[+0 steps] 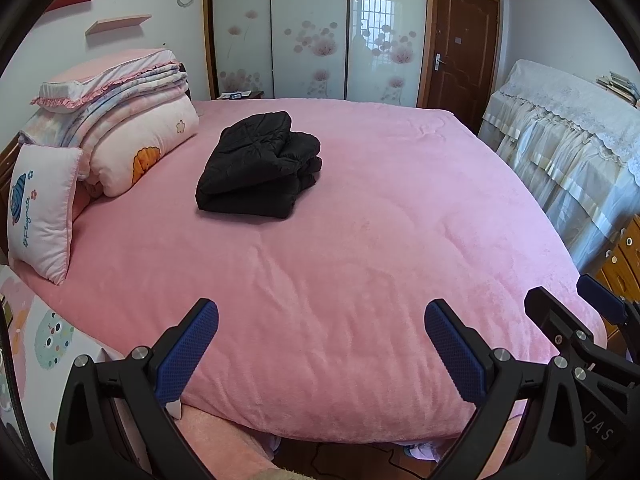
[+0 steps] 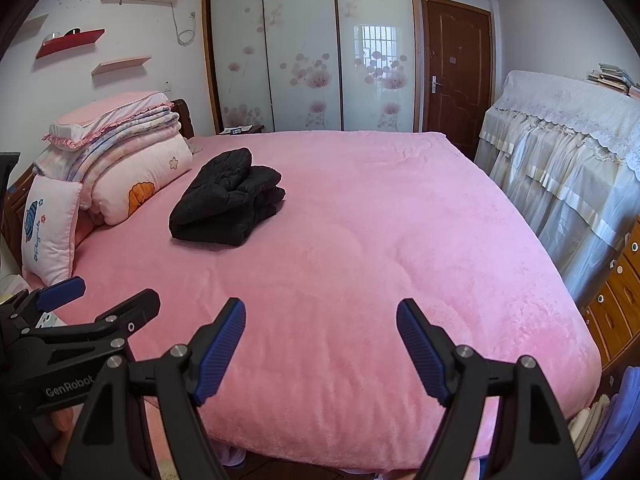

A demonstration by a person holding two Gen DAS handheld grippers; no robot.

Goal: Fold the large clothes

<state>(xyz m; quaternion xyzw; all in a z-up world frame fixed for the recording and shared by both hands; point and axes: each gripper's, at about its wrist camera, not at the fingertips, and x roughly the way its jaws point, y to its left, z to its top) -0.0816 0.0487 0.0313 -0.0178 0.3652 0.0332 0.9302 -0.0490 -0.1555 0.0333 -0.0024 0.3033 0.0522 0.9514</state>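
In the left wrist view, the left tool (image 1: pixel 321 330) is held released above the near edge of the bed (image 1: pixel 360 240), its two blue-padded fingers (image 1: pixel 188 350) spread wide with nothing between them. A folded black jacket (image 1: pixel 256 166) is seen lying on the pink blanket, well apart from the tool, toward the far left part of the bed, near the headboard side. Just left of the jacket a stack of folded quilts (image 1: pixel 132 120) is piled against the left edge, and a pink pillow (image 1: pixel 40 208) is propped against the near end of that stack. Part of the right tool (image 1: pixel 576 312) is visible at the right edge of the picture, beside the near right corner of the bed. A wardrobe (image 1: pixel 312 28) with flowered sliding doors is seen beyond the far edge, a brown door (image 1: pixel 460 48) to its right.

In the right wrist view, the right tool (image 2: pixel 321 330) is likewise held released over the near edge of the bed, grasping nothing. The jacket is seen folded in the far left part, near the quilts. The left tool is seen at the lower left, near the bed's left edge; from this side its opening cannot be judged
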